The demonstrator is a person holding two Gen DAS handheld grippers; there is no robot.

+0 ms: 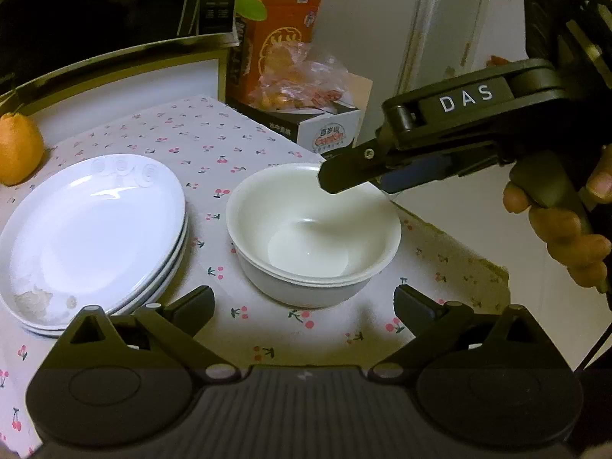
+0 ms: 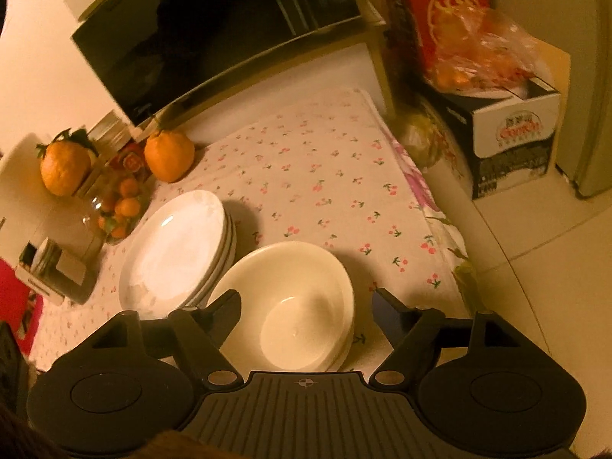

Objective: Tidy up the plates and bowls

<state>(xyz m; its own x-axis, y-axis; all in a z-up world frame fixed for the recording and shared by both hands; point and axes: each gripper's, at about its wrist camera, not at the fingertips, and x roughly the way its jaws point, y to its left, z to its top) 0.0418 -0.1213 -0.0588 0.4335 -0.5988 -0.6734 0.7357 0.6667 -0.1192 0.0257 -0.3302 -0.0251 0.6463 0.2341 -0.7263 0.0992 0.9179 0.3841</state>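
Nearest the lens, the left gripper [image 1: 304, 302] is held with its fingers spread, nothing between them. Below both cameras, a cherry-print tablecloth [image 1: 214, 141] is laid over the table. On it, a stack of white plates [image 1: 91, 237] is set to the left, with nested white bowls [image 1: 313, 233] just beside it, apart. Over the bowls' far rim, the right gripper [image 2: 306, 306] is held with its fingers spread and empty. Behind the plates, 1 orange fruit [image 1: 19, 149] is seen.
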